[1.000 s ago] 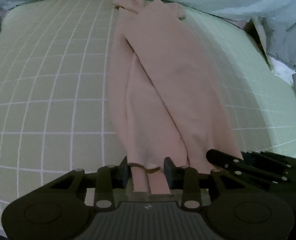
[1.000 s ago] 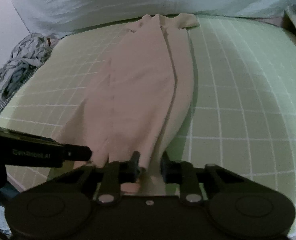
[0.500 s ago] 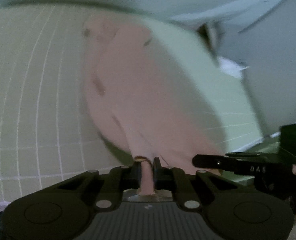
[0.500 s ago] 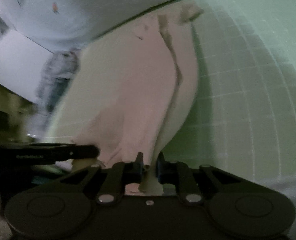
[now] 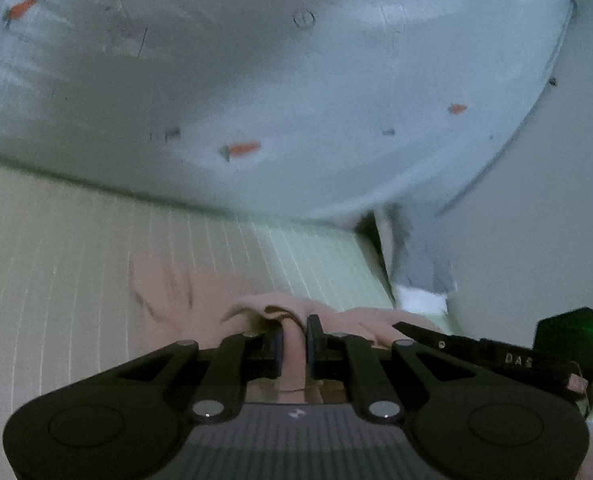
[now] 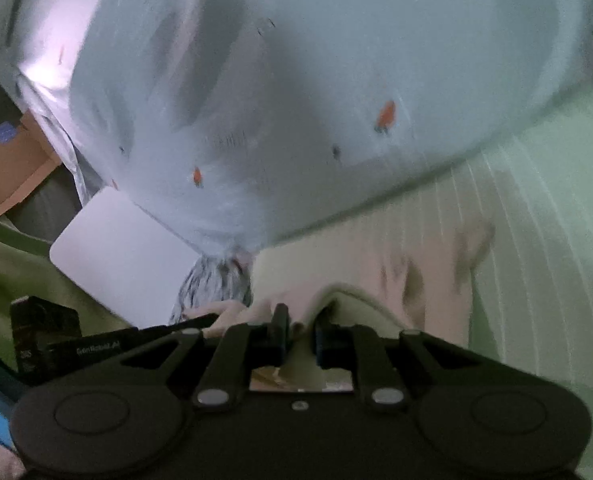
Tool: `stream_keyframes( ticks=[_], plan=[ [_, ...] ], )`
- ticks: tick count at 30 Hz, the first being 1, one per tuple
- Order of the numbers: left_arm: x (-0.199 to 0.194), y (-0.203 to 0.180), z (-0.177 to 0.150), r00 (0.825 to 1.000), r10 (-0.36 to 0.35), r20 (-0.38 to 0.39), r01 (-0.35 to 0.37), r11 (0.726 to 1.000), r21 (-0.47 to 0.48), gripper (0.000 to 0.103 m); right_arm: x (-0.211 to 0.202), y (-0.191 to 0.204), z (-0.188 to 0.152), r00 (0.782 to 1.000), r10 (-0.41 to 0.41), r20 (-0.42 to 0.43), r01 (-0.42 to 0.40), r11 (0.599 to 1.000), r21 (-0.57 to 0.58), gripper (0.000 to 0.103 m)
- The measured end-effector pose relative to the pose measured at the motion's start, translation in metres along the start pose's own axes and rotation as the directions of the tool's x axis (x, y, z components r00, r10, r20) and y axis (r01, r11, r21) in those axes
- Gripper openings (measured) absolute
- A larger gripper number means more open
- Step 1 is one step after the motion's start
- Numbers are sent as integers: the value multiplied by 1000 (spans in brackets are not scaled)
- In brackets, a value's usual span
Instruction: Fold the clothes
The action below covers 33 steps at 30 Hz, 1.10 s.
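Observation:
A pale pink garment [image 5: 164, 280] lies on the green grid mat [image 5: 56, 260]. My left gripper [image 5: 294, 332] is shut on the garment's near edge and holds it lifted, with the cloth bunched over the fingers. In the right wrist view the same garment [image 6: 428, 264] lies on the mat [image 6: 536, 240], and my right gripper [image 6: 298, 326] is shut on another part of its near edge, also lifted. Each gripper shows in the other's view, the right gripper [image 5: 496, 356] at the left view's right and the left gripper [image 6: 96, 346] at the right view's left.
A pale blue quilt with small carrot prints [image 5: 296, 80] fills the far side, also in the right wrist view [image 6: 296, 100]. A grey striped garment [image 6: 212, 280] lies at the mat's left edge. A white board [image 6: 120, 256] and a cardboard box [image 6: 12, 168] stand left.
Both grippers have risen and gone forward with the garment's near edge, carrying it over toward the far end. The views now tilt up toward the quilt.

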State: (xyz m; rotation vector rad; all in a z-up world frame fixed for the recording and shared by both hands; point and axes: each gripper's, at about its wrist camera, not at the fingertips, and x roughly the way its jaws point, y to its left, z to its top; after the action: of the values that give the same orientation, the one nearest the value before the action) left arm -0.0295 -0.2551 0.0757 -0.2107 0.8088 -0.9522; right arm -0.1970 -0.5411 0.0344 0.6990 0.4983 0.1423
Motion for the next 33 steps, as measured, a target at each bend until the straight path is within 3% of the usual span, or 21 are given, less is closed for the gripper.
stream_keyframes(
  ticks=[4,8,13,18,21,23,27,29,31,32,33],
  plan=[
    [27,12,20,999,46,9,-46,999,-12,12,30,-7,28,999,-18,39,19,999,-48,13],
    [61,37,23,996,85,-37,-87,994,-72,12,65,-26,40,998,-65,25,66,997,-51,13],
    [120,76,11,980,128,-153,-151,977,-152,12,107,-61,34,988,-152,-28,151,988,-46,13],
    [177,112,0,949,162,-271,-223,952,-209,12,155,-100,21,958,-256,-130,254,967,-28,13],
    [199,119,-5,936,198,-290,-250,956,-153,12,179,-120,14,928,-322,-186,323,946,-27,13],
    [209,125,-6,932,204,-300,-262,951,-167,12,192,-126,11,912,-350,-213,345,937,-58,14],
    [216,129,4,925,203,-321,-273,943,-188,14,209,-135,19,901,-356,-246,361,932,-28,14],
    [215,123,12,913,230,-338,-291,946,-143,17,212,-138,30,900,-341,-271,355,935,5,14],
    [206,110,25,922,255,-292,-295,950,-100,22,210,-138,41,916,-309,-257,332,942,47,17],
    [201,103,32,927,267,-265,-296,952,-79,34,205,-138,46,931,-288,-225,311,948,73,24],
    [197,99,40,933,278,-227,-301,951,-72,43,198,-136,50,945,-277,-174,296,950,98,41]
  ],
)
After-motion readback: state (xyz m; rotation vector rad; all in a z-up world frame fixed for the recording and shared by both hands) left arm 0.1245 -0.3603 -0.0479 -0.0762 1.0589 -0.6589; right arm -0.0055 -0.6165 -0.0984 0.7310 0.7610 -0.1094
